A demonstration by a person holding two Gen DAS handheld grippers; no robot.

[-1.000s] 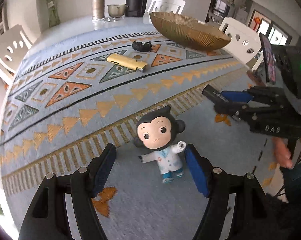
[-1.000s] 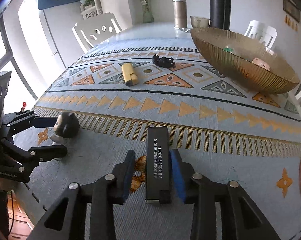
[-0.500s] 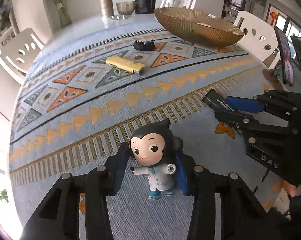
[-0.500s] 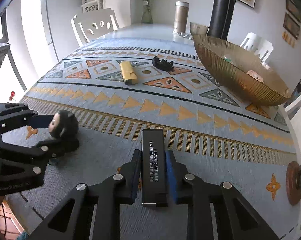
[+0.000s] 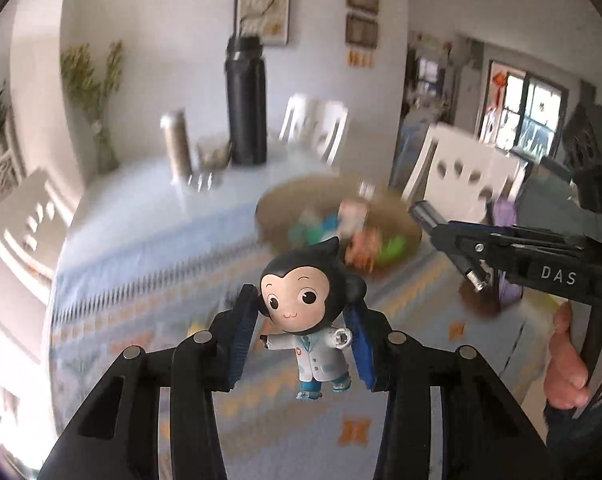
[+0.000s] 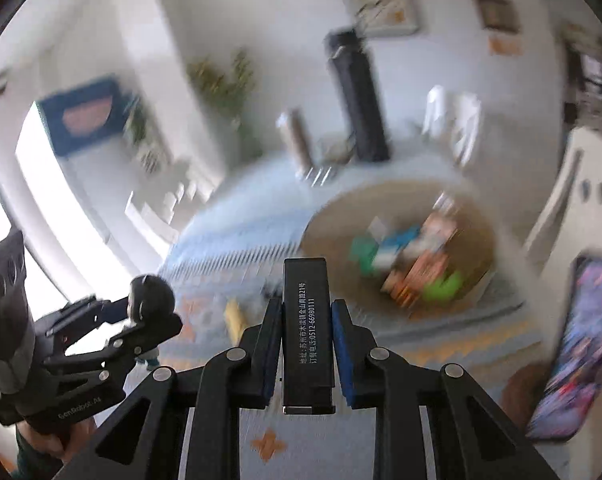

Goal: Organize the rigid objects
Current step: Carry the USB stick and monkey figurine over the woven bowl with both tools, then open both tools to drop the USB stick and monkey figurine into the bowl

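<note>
2 grippers are seen raised above the table (image 5: 149,208): the figurine (image 5: 309,312) is clamped in the left gripper (image 5: 301,340), the black bar (image 6: 307,332) in the right gripper (image 6: 307,350), near the bowl (image 6: 341,216).

Two rigid items held clear of the patterned tablecloth; bowl blurred behind.

The monkey figurine (image 5: 307,312), with black hair, a peach face, a white coat and blue shoes, is seen upright and facing the left wrist camera, clamped at head and shoulder height between blue pads (image 5: 243,336), its feet hanging free above the cloth. The black rectangular lighter-like bar (image 6: 307,332), printed with white characters and a phone number along its length, is pinched lengthwise between blue pads (image 6: 341,356), its silver end toward the camera. The gold bowl (image 6: 481,236) is recorded beyond both, holding blurred multicoloured items; those contents cannot be identified.
</note>
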